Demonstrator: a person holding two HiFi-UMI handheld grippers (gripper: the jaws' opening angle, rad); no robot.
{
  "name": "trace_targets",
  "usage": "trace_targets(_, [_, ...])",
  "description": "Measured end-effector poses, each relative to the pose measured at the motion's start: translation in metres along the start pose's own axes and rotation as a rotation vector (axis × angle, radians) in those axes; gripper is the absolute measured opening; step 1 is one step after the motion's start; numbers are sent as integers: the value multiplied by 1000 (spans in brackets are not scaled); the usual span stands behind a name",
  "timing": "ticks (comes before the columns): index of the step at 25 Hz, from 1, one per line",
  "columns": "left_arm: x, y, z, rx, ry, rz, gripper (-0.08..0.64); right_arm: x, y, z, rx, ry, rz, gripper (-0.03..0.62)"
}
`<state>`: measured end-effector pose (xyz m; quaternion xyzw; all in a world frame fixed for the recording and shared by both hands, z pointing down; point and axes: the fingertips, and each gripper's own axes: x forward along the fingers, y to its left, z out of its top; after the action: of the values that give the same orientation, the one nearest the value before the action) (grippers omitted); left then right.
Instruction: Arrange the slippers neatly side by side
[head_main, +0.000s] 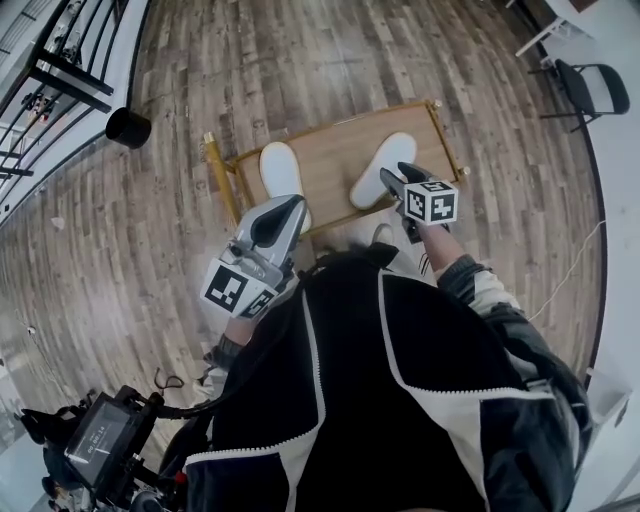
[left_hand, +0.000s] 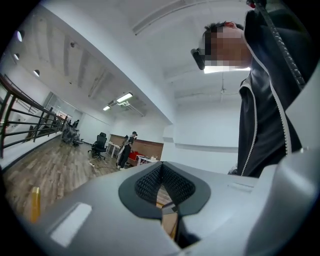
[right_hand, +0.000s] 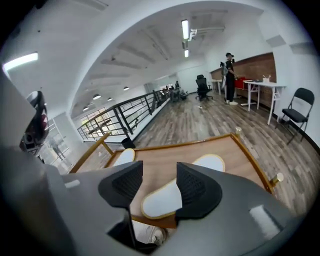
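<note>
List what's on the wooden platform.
Two white slippers, apart: left slipper, right slipper. The left gripper covers the left one's near end; the person's jacket hides part of the wooden platform's near edge.

On the plank floor (head_main: 200, 60) lies a wooden tray (head_main: 335, 160) with two white slippers well apart: the left slipper (head_main: 279, 170) and the right slipper (head_main: 388, 160), which is angled. The left gripper (head_main: 288, 208) is at the near end of the left slipper and the right gripper (head_main: 400, 173) overlaps the right one. A black bin (head_main: 128, 127) stands far left and a folding chair (head_main: 592, 90) far right.

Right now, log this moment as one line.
left tool shut, empty | right tool open, aimed at right slipper | left slipper apart from it | both on wooden tray
</note>
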<state>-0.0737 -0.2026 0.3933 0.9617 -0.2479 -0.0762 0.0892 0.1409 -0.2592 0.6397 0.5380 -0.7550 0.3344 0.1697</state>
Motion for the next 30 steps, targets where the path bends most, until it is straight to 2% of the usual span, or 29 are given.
trace_targets(4, [-6,8,-9,-35,16,38,18,25,-41,-19,154,71,-72,221])
trace_targets(8, [-13,10,-10,-37,34,55,18,40,-79,-34,226,135,-169,222])
trace_targets(13, [-18,15,-13,-65,59,79,18,67,-97,-62,363,233,-187,221])
trace_targets(17, [-16,14,-15,-75,67,90,18,79,-101,-70,361,290,-195,192])
trace_targets(19, [-17,12,-11,-75,53,88,18,83,-101,-74,356,319,-193,77])
trace_targets(21, [-19,12,-6,-68,37,90,18,87,-96,-78,353,335,-179,36])
trace_targets(25, [-23,18,-10,-62,56,127,18,89,-94,-73,347,321,-168,27])
trace_targets(30, [-24,19,-13,-58,62,135,18,84,-90,-66,332,290,-154,25])
